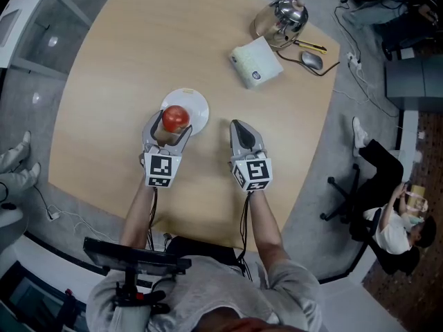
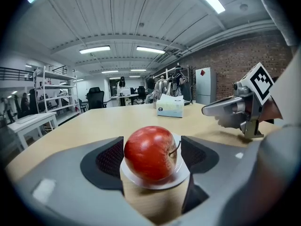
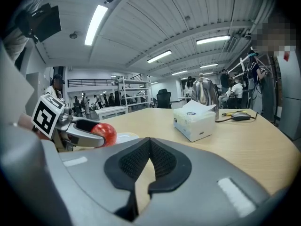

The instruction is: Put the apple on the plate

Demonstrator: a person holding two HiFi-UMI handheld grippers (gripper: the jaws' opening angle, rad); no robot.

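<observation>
A red apple (image 1: 175, 118) (image 2: 150, 153) sits between the two jaws of my left gripper (image 1: 172, 124), which is shut on it, both pads close against its sides. The apple is right over the small white plate (image 1: 196, 107) (image 2: 181, 175), at the plate's near left part. Whether it rests on the plate I cannot tell. My right gripper (image 1: 241, 131) lies on the table to the right of the plate, shut with nothing in it. From the right gripper view the apple (image 3: 105, 133) shows at the left gripper's tips, the plate (image 3: 126, 136) just behind it.
A white tissue box (image 1: 256, 62) stands farther back on the round wooden table (image 1: 124, 54). Behind it are a metal kettle (image 1: 287, 14), a computer mouse (image 1: 312, 61) and a yellow pen (image 1: 313, 45). A seated person (image 1: 394, 220) is off the table's right.
</observation>
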